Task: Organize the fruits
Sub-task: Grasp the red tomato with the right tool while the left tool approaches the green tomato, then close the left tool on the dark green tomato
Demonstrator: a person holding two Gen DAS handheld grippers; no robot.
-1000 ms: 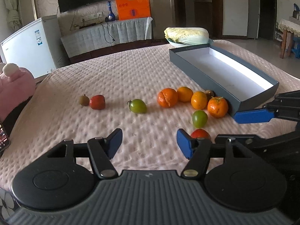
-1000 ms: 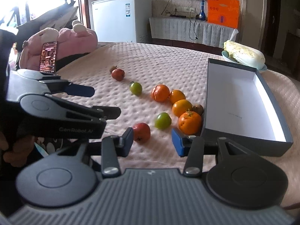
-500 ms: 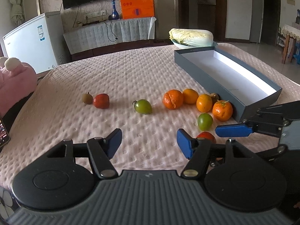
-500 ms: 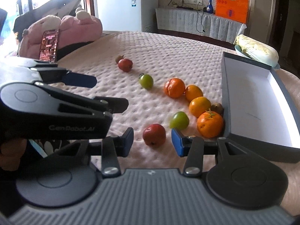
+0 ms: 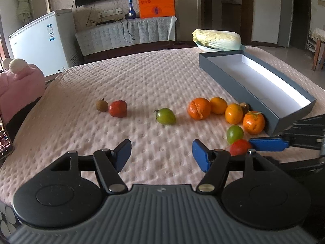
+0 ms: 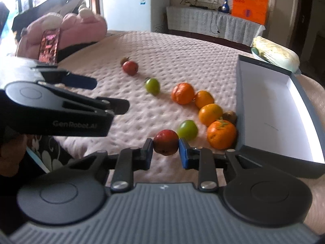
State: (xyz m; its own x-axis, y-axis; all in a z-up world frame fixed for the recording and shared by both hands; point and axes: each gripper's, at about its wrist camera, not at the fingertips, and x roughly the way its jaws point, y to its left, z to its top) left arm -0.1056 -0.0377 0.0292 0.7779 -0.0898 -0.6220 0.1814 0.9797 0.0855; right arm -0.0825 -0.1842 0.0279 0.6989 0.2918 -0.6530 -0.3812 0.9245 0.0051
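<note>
The right gripper (image 6: pixel 165 151) has just been closing, and its pads now press either side of the near red tomato (image 6: pixel 166 142), low on the pink tablecloth (image 6: pixel 182 61). The grey box (image 6: pixel 241 93) stands open just to that gripper's right, long axis running away from it, beyond the orange (image 6: pixel 221 134). The left gripper (image 5: pixel 161 155) hangs wide and empty, further from the box.
</note>
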